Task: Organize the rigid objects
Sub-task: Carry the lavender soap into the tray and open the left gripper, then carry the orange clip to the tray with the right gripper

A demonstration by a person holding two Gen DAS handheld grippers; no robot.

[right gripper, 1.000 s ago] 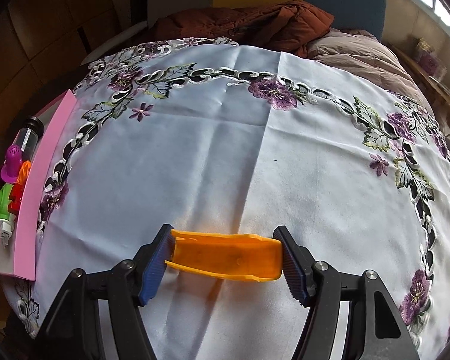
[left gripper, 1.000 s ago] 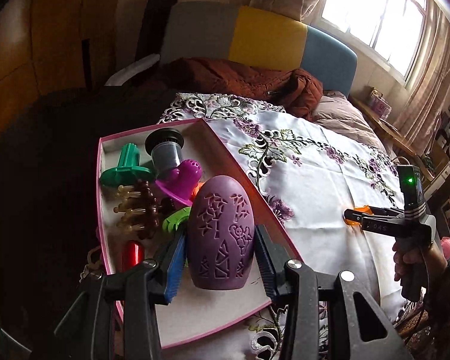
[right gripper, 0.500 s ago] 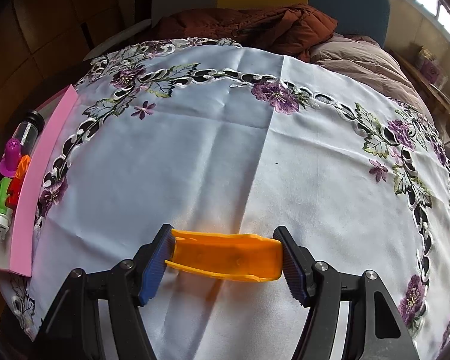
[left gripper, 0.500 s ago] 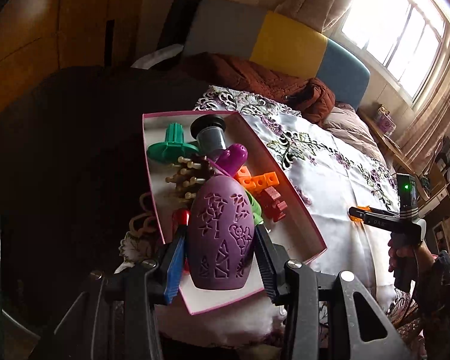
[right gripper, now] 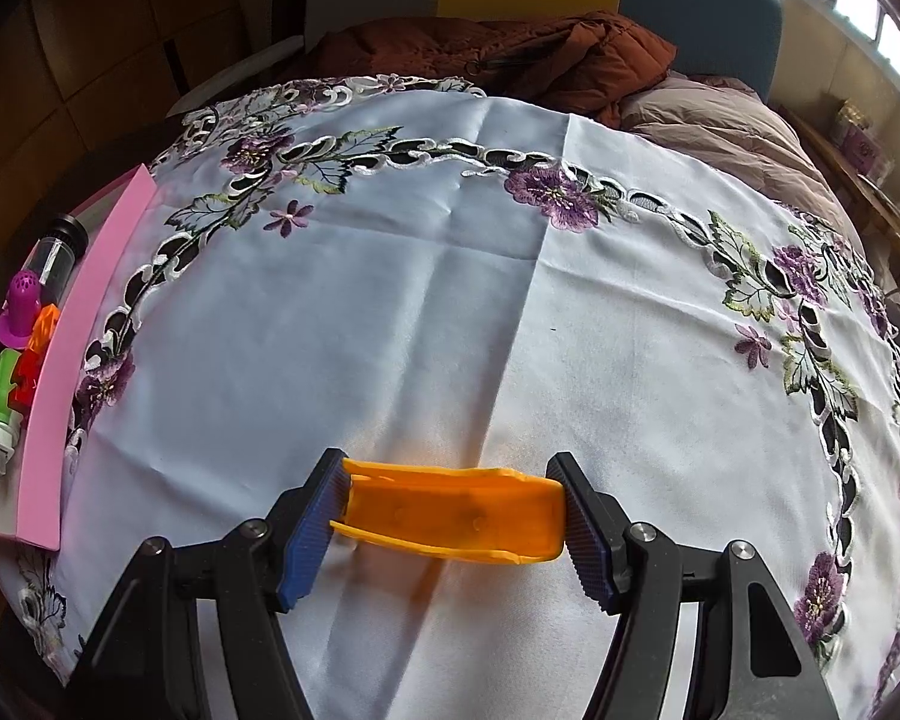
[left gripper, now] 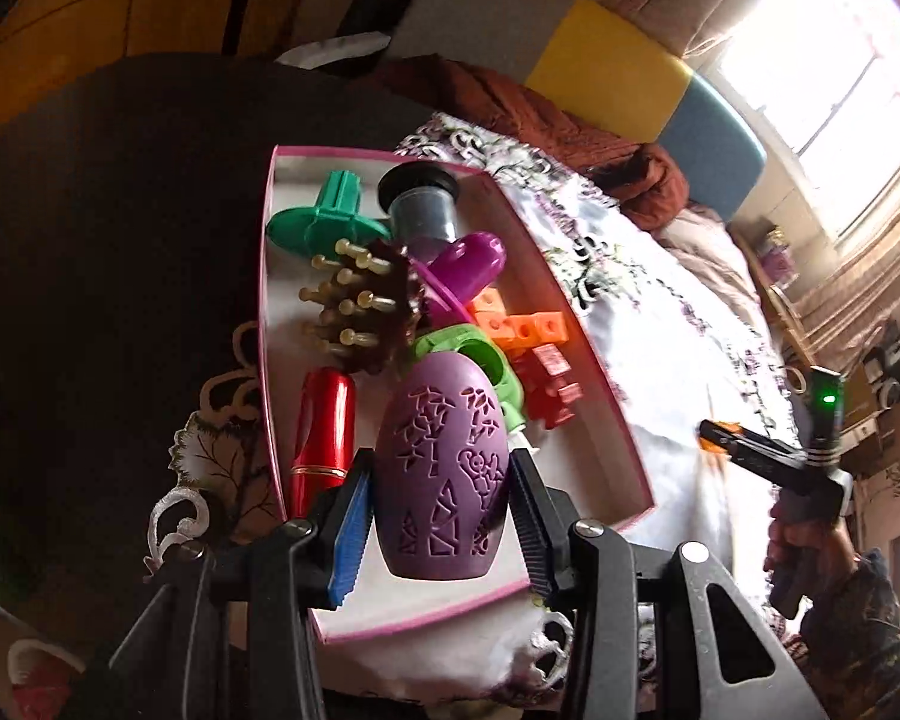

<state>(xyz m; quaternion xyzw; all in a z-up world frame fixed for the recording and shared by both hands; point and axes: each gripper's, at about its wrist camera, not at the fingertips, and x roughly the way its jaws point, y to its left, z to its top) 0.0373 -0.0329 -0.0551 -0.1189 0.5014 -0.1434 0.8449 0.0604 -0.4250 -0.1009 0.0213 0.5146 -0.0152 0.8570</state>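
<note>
The left claw (left gripper: 441, 525) gripped a purple egg-shaped piece (left gripper: 443, 474) across its widest girth, above the pink box (left gripper: 576, 324); it looked light, rigid, possibly slippery. At three o'clock the right claw (right gripper: 455, 519) clamped an orange clip (right gripper: 450, 510) endwise

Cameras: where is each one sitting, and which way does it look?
Left wrist: on the left claw, looking down at the purple egg it holds over the pink box; the person's hand with the right claw shows.
Right wrist: on the right claw, looking across the tablecloth past its orange piece.
Both show the box and tablecloth.
</note>
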